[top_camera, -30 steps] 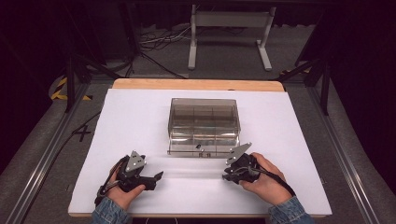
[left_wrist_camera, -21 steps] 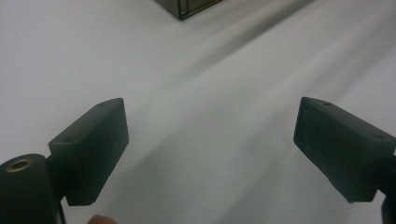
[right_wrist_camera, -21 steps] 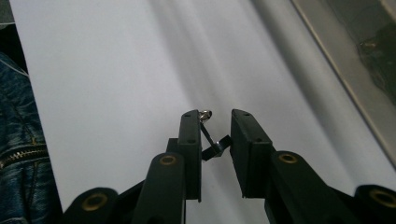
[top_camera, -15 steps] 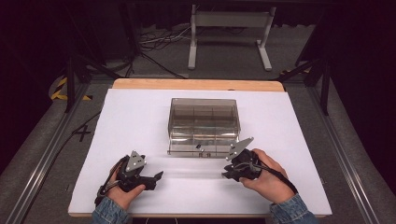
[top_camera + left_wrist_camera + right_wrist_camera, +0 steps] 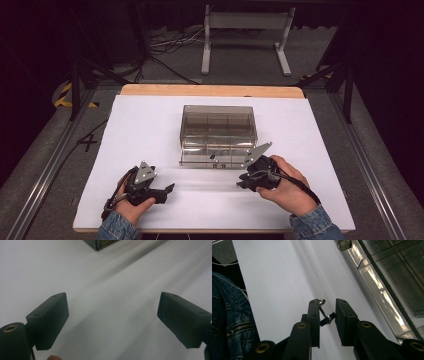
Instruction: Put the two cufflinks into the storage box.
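While the left hand-held gripper (image 5: 167, 189) rested low over the white bench (image 5: 150, 130) at the person's near left, its jaws stood wide apart with nothing between them, as the left gripper view showed above bare white surface. The right hand-held gripper (image 5: 327, 311) sat at the near right, just in front of the clear plastic box (image 5: 218, 134), which stood in the middle of the bench with its inside split into compartments. In the right gripper view its jaws were drawn close together around a small dark clip (image 5: 325, 317) with a shiny metal end; the piece hung in the narrow gap, touching the left jaw, though whether both pads pressed on it could not be told. The box's near edge ran along the upper right of that view, and a denim sleeve (image 5: 227, 315) showed at its left. In the high view both hands came in from the bottom edge, well apart from each other
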